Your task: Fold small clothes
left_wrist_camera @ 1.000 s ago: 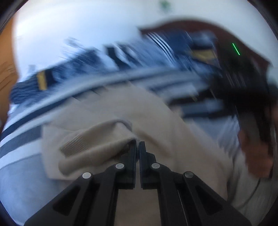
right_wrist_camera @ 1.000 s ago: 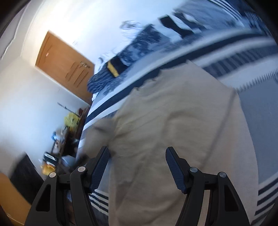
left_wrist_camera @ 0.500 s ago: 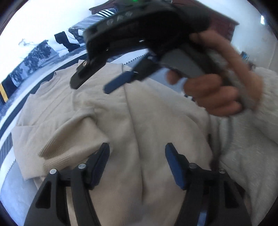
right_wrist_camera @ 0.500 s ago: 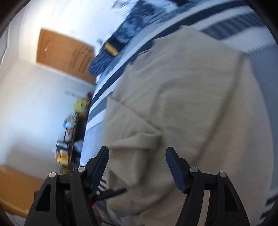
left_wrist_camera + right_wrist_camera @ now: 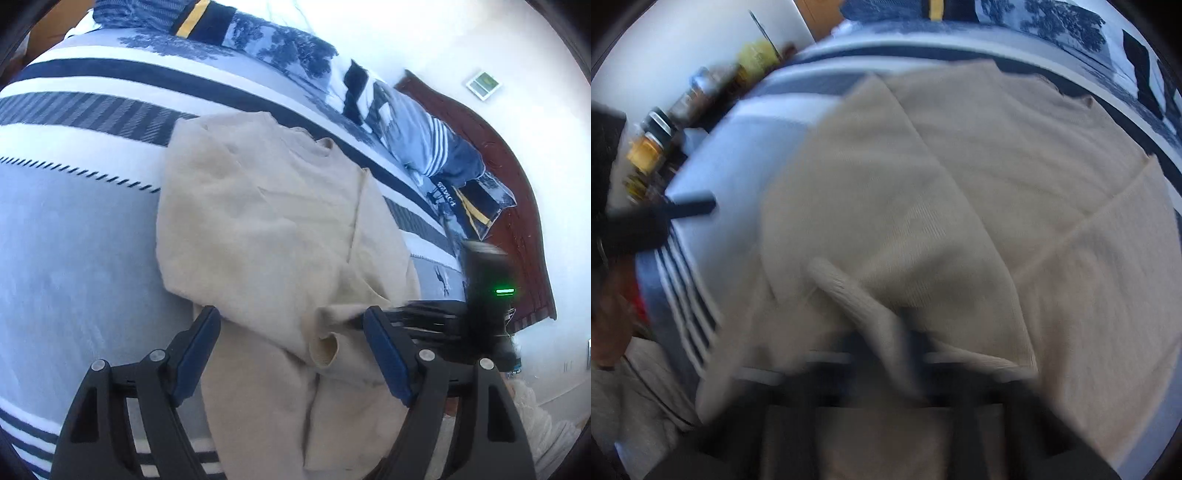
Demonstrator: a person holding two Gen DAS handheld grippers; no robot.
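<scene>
The beige sweater (image 5: 266,221) lies flat on the striped bedspread (image 5: 74,221), neckline toward the pillows (image 5: 280,51) and hem toward the person, so its long axis runs from the headboard (image 5: 517,192) back to the grippers. One sleeve is already laid in across the body, its ribbed cuff (image 5: 325,349) curling up near the hem end. That cuff sits between the fingers of the left gripper (image 5: 291,354), whose jaws stand wide apart and grip nothing; it hovers just above the lower part of the garment. In the right wrist view a ribbed sleeve end (image 5: 857,295) runs straight into the right gripper (image 5: 886,354), but the picture is smeared with motion and the fingers cannot be made out, so whether they are clamped on the cloth cannot be told. From the left view, the right gripper's dark body (image 5: 484,295) shows at the sweater's right edge, close to the same sleeve. The coming move seems to turn on that sleeve end: it lies directly ahead of the right jaws and slightly nearer the right side, while the left stands ready over the hem
</scene>
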